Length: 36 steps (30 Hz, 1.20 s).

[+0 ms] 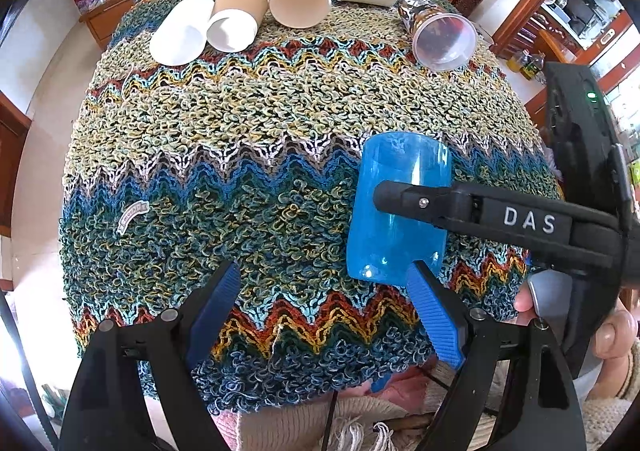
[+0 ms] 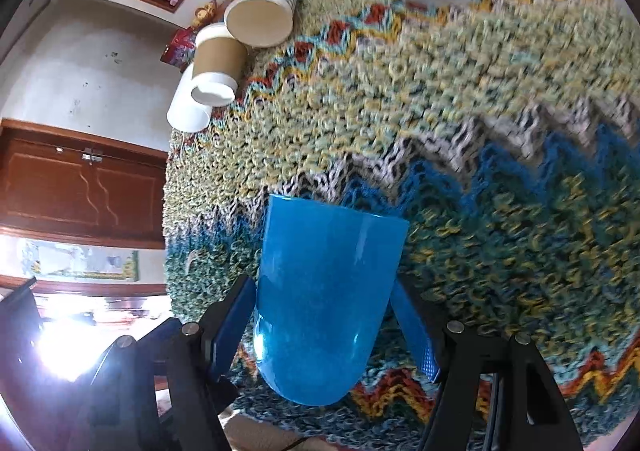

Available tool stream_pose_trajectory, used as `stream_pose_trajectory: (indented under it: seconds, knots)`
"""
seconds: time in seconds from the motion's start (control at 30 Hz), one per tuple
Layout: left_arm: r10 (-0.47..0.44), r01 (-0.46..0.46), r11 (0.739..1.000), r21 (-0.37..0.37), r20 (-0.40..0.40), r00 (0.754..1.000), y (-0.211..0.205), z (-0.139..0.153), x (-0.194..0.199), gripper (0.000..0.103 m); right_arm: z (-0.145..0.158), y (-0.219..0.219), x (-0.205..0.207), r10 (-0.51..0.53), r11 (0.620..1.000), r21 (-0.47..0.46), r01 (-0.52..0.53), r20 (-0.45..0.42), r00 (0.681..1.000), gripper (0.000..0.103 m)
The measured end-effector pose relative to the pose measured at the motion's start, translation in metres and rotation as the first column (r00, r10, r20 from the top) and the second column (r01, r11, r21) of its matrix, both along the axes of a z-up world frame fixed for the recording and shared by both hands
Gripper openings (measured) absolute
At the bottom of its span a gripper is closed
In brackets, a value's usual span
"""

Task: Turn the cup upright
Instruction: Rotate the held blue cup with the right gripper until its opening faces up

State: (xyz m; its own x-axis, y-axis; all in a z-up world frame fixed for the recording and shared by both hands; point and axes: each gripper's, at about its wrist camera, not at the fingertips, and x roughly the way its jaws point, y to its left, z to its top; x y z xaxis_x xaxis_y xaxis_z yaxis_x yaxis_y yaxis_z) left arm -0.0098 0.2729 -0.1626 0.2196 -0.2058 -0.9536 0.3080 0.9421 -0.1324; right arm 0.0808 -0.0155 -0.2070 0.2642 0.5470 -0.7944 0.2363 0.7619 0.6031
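The right gripper (image 2: 324, 331) has its fingers around the blue cup (image 2: 326, 299) near its rounded base, seemingly holding it. The cup sits at the near right of the knitted cloth (image 1: 240, 123) on the counter, mouth toward the far side. The left gripper (image 1: 324, 315) hangs wide and empty. The slick plastic could slip or twist in the turn — whether the right-hand pad truly touches is unclear. Motion blur smears the right view; the far cups (image 1: 240, 11) are partly cropped there.
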Motion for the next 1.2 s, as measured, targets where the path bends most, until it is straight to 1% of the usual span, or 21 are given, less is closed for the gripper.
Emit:
stream_pose_trajectory:
  seconds: [0.1,0.13,0.23,0.3,0.4,0.47,0.53,0.7,0.77,0.9,1.07,1.2]
  knots:
    - [-0.002,0.002,1.000,-0.001,0.001,1.000,0.000,-0.001,0.000,0.087,-0.005,0.003,0.004,0.009,1.000,0.026,-0.008,-0.019,1.000,0.070]
    - [-0.001,0.001,1.000,-0.002,0.001,1.000,0.000,-0.001,0.000,0.087,-0.005,0.004,0.004,0.014,0.999,0.032,-0.013,-0.019,1.000,0.067]
    - [0.005,-0.005,1.000,-0.003,0.000,1.000,0.001,-0.001,0.001,0.087,-0.009,0.006,0.008,0.022,0.997,0.080,-0.019,-0.031,0.999,0.067]
    - [0.010,-0.010,1.000,-0.005,0.001,1.000,0.002,-0.002,0.001,0.087,-0.008,0.005,0.008,0.024,0.996,0.088,-0.023,-0.019,1.000,0.067]
    - [0.016,-0.016,1.000,-0.007,0.001,1.000,0.003,-0.003,0.001,0.087,0.002,0.004,0.006,0.029,0.998,0.060,-0.031,0.032,0.999,0.067]
    - [0.018,-0.018,1.000,-0.009,0.002,1.000,0.003,-0.003,0.002,0.087,0.010,0.003,0.006,0.039,0.999,0.025,-0.041,0.077,0.996,0.067]
    - [0.018,-0.017,1.000,-0.011,0.008,1.000,0.003,-0.002,0.002,0.087,0.021,0.004,0.004,0.056,0.998,-0.029,-0.052,0.132,0.990,0.067]
    - [0.020,-0.020,1.000,-0.010,0.030,0.999,0.002,0.001,0.004,0.087,0.048,0.005,-0.002,0.089,0.985,-0.165,-0.043,0.285,0.954,0.067]
    - [0.029,-0.029,1.000,-0.011,0.038,0.999,0.003,0.002,0.005,0.087,0.053,0.003,-0.004,0.095,0.976,-0.216,-0.023,0.329,0.940,0.067]
    - [0.056,-0.056,0.998,-0.005,0.051,0.997,0.005,0.002,0.009,0.087,0.058,0.002,-0.006,0.118,0.944,-0.330,0.024,0.402,0.908,0.067]
    - [0.102,-0.104,0.995,0.012,0.081,0.991,0.009,0.002,0.017,0.087,0.060,0.004,-0.010,0.149,0.897,-0.434,0.081,0.471,0.870,0.067]
    - [0.151,-0.156,0.987,0.027,0.147,0.978,0.012,0.006,0.024,0.087,0.059,0.006,-0.016,0.173,0.852,-0.504,0.143,0.528,0.832,0.067]
